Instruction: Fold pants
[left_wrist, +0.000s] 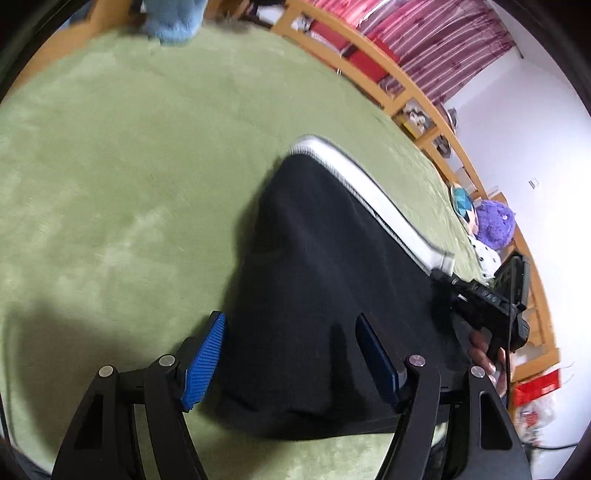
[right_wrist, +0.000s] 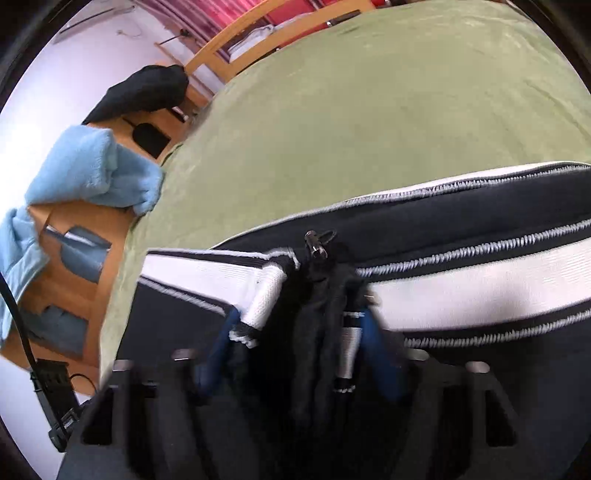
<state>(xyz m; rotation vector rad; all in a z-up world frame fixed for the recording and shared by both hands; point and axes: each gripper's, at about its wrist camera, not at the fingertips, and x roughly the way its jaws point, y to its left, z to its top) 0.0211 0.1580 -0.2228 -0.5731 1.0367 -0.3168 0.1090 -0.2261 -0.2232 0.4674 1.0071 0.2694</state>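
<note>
Black track pants (left_wrist: 317, 295) with a white side stripe (left_wrist: 373, 199) are seen spread on a green blanket (left_wrist: 129, 166), partly folded. The left gripper (left_wrist: 291, 354) is held wide above the dark cloth, its blue pads (left_wrist: 203, 362) clear of it. In the right wrist view, a bunch of waistband fabric and drawcord (right_wrist: 317, 243) is clamped between the narrowed jaws of the right gripper (right_wrist: 299, 354). A slip is judged possible: the bundle is thick and uneven, so layers could be shed if it is pulled quickly, and the fold skewed.
</note>
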